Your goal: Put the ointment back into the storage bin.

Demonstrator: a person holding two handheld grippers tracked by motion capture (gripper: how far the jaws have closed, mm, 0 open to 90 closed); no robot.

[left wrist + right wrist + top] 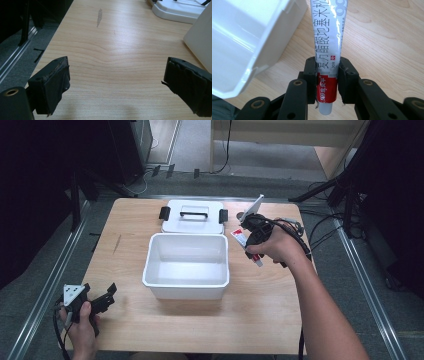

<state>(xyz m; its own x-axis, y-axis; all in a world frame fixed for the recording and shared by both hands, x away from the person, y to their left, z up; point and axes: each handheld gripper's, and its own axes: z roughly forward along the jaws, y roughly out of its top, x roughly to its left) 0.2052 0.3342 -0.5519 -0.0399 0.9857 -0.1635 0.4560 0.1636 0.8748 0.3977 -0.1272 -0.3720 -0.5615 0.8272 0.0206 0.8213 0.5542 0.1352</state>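
A white and red ointment tube (241, 238) with printed lettering is clamped between the jaws of my right gripper (249, 247), just right of the white plastic bin (150, 270). In the right gripper view the pads (345, 77) press on the tube's red end near its white cap, and the tube (328, 32) points away over the wood beside the bin's corner (244, 45). My left gripper (99, 292) rests at the table's near left corner. Its jaws stand wide apart around bare wood (116, 80).
The bin's white lid (192, 222) with a black handle and black clips lies flat behind the bin; its edge (175, 10) appears at the top right of the left gripper view. Black stands and cables surround the wooden table (260, 320).
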